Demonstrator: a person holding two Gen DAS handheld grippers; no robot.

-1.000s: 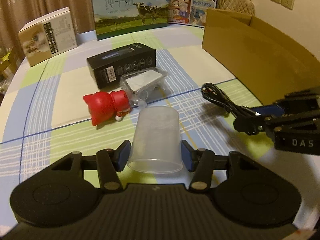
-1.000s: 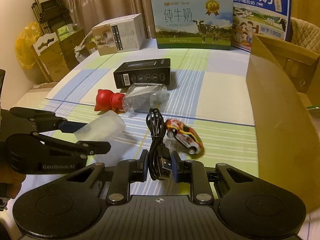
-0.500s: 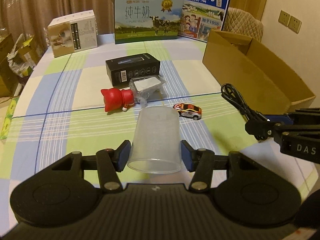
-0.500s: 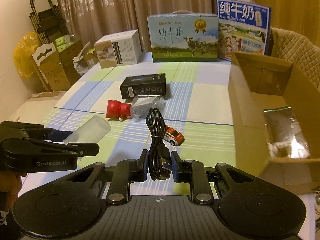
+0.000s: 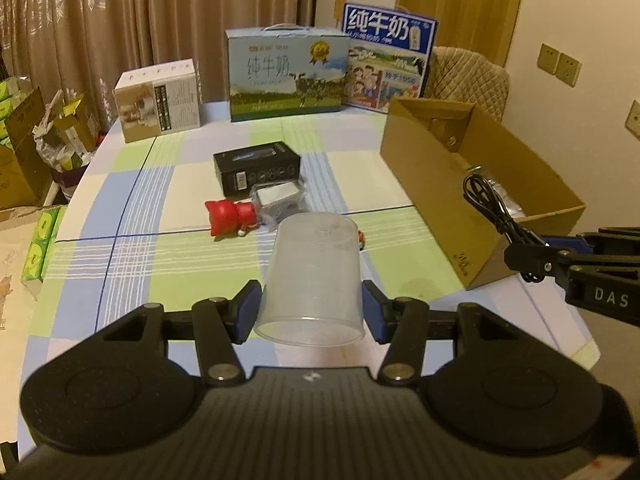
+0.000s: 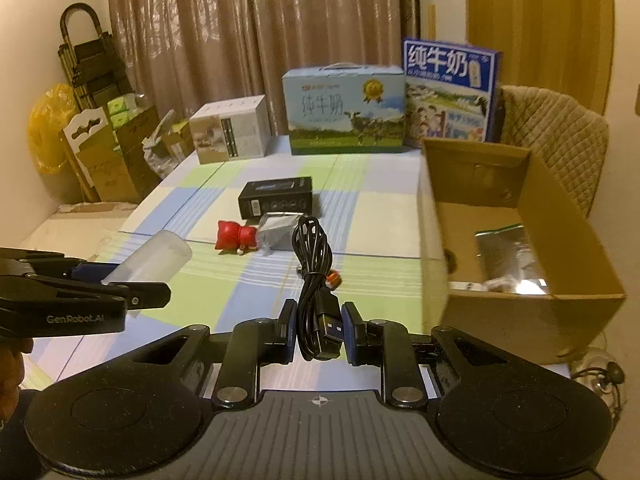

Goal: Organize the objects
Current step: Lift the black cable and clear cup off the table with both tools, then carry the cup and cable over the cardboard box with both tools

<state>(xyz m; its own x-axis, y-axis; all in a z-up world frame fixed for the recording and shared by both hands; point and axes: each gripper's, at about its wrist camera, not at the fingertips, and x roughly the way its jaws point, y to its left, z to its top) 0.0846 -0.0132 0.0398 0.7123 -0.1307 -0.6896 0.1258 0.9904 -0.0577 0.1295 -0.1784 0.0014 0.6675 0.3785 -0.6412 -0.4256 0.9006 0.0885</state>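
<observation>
Both grippers have risen since the earlier frames: table sits lower in view, and the cardboard box interior, hidden before, now shows.

L gripper (image 5: 311,311): clenched on clear plastic cup (image 5: 314,272), pads on its sides near the rim, mouth toward camera, base pointing away at 12 o'clock. Cup is off the table.

R gripper (image 6: 319,334): clamped nearly shut on black USB cable (image 6: 316,276). Plug end sits between the pads, and the bundled loop sticks out toward 12. Cable is also airborne.

Outward, on checked tablecloth (image 5: 132,216): red figurine (image 5: 230,216) lying on its side, touching a clear-wrapped packet (image 5: 280,200) at its 3 o'clock. Black box (image 5: 256,166) just behind both. Small toy car (image 6: 333,278) mostly hidden behind cable in R view. Milk cartons and a white carton along far edge.

Cardboard box (image 6: 532,316) at 2–3 o'clock of R gripper, open top, with a shiny foil bag (image 6: 508,256) already inside.

Step (judgement): transport phase, w/ two items lifted and being carried to the box. Four small items remain.

Next: swing R gripper over box wall, w/ the dangling loop clear of the rim, then release. L follows w/ cup, approaching from the box's 9 o'clock side. Watch for grippers colliding over the opening.
</observation>
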